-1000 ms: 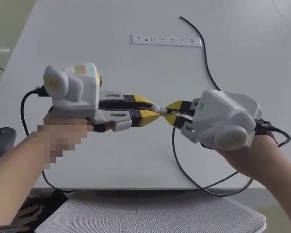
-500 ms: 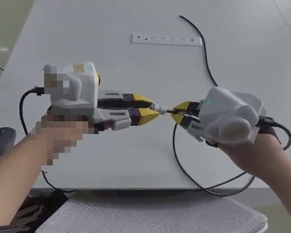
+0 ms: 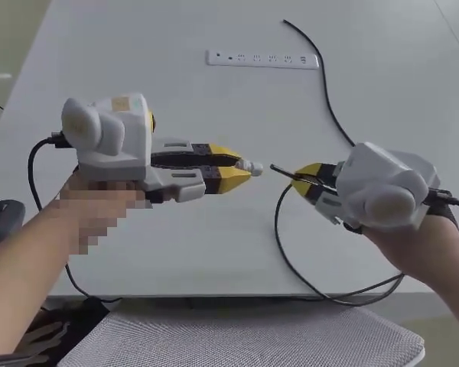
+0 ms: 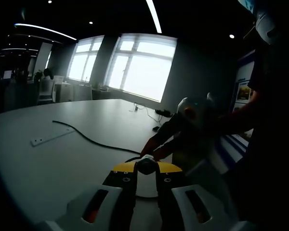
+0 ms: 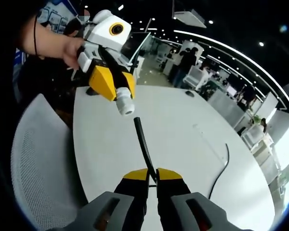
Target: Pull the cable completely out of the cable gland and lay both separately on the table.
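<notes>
Now cable (image 5: 143, 144) clear of cable gland (image 5: 125, 103); right gripper (image 5: 152, 173) drawn back.

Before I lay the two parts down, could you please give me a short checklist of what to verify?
1. The cable is fully out of the cable gland: ok, there is a clear gap between them.
2. The left gripper is shut on the cable gland: ok.
3. The right gripper is shut on the cable near its free end: ok.
4. There is bare table below both grippers: ok.
5. Both parts rest on the table: not ok, both are held in the air.
6. The cable's far length is free of snags: cannot tell.
</notes>
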Action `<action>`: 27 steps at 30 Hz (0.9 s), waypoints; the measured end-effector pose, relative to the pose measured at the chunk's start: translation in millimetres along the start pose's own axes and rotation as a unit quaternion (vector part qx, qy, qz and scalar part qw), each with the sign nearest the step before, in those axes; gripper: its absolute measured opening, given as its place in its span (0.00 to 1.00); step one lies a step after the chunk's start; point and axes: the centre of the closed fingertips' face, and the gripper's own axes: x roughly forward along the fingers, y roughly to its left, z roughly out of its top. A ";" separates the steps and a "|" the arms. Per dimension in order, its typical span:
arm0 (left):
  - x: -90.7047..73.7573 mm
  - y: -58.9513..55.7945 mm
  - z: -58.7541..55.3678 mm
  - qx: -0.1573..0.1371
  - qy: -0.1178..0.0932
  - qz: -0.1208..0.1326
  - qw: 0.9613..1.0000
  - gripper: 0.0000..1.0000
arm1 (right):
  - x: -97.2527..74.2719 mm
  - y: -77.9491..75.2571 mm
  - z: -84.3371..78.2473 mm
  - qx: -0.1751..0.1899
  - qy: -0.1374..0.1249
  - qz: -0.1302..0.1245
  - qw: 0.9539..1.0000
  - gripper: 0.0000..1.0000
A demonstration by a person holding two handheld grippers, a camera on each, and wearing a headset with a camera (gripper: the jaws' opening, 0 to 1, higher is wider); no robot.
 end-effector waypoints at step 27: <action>-8.6 8.8 -13.8 0.004 -0.009 0.016 1.000 0.15 | 15.7 -17.1 34.4 0.039 -0.025 -0.001 0.999 0.00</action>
